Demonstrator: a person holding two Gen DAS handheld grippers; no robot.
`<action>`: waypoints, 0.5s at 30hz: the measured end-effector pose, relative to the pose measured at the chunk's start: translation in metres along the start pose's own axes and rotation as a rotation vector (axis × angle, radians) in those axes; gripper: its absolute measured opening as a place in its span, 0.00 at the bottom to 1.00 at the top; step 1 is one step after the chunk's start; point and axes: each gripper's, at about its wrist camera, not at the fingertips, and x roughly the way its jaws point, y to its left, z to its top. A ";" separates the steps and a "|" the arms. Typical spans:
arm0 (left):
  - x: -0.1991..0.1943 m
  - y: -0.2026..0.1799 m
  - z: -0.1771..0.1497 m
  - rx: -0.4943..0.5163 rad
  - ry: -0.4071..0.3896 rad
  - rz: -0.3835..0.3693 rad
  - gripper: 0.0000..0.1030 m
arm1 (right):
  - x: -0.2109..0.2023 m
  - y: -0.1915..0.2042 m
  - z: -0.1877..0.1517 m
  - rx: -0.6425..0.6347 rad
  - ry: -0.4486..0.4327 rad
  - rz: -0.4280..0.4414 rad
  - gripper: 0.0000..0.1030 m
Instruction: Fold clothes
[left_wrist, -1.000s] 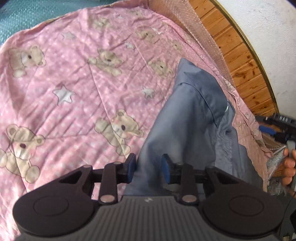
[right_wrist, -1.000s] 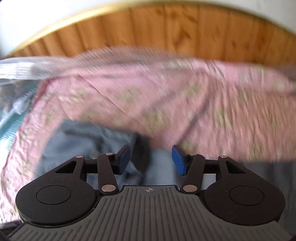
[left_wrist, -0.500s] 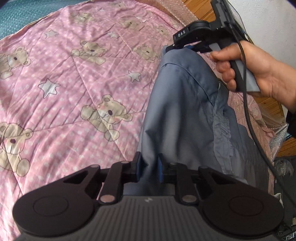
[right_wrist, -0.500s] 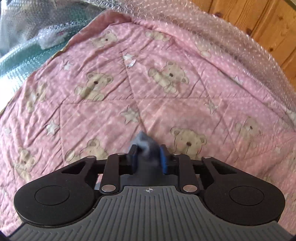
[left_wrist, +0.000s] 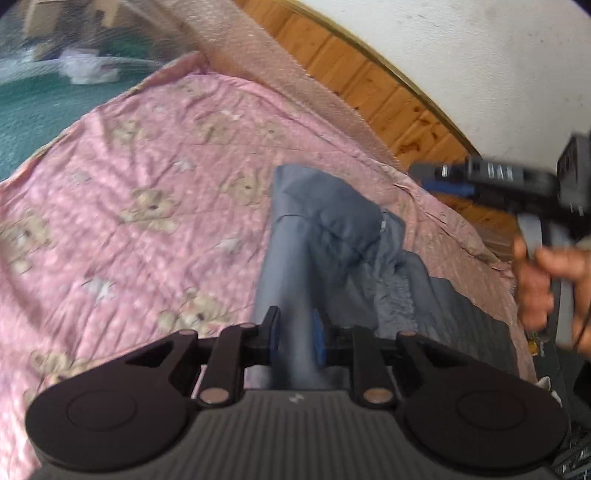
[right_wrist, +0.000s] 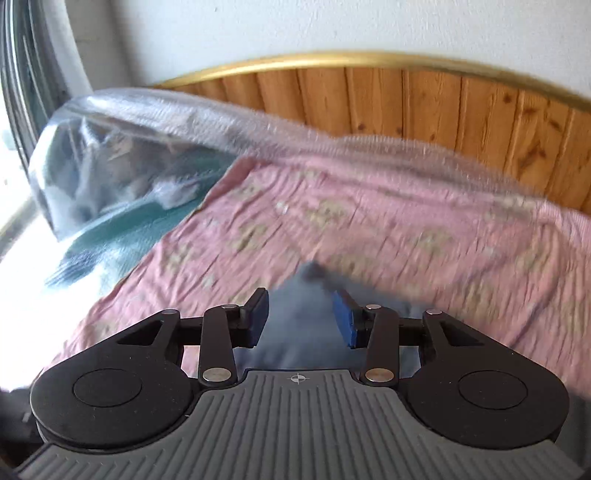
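A grey-blue garment (left_wrist: 325, 236) lies crumpled in a long strip on the pink teddy-bear quilt (left_wrist: 147, 221). My left gripper (left_wrist: 295, 336) is shut on its near end, and the cloth rises taut between the pads. In the left wrist view my right gripper (left_wrist: 443, 184) hovers blurred at the far right, off the cloth, held by a hand (left_wrist: 543, 280). In the right wrist view the right gripper (right_wrist: 301, 317) has its jaws opening. Grey-blue cloth (right_wrist: 295, 347) lies under and between them, and the pads stand apart from it.
A wooden headboard (right_wrist: 406, 99) with a brass rim runs along the far side of the bed. Bubble wrap (right_wrist: 147, 122) drapes over the quilt's far edge. A teal cover (left_wrist: 22, 110) shows beyond the quilt's left edge. A white wall rises behind.
My left gripper closed on the garment's near end and lifted it. My right gripper pinched the far corner, then let go and swung away to the right.
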 end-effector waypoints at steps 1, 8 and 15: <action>0.015 -0.004 0.001 0.022 0.027 -0.008 0.18 | 0.004 -0.004 -0.026 0.033 0.048 -0.007 0.49; 0.070 -0.025 -0.019 0.191 0.175 0.167 0.15 | 0.015 -0.047 -0.124 0.122 0.139 -0.150 0.47; 0.070 -0.074 0.041 0.214 0.031 0.108 0.20 | -0.054 -0.023 -0.142 0.075 -0.031 0.038 0.46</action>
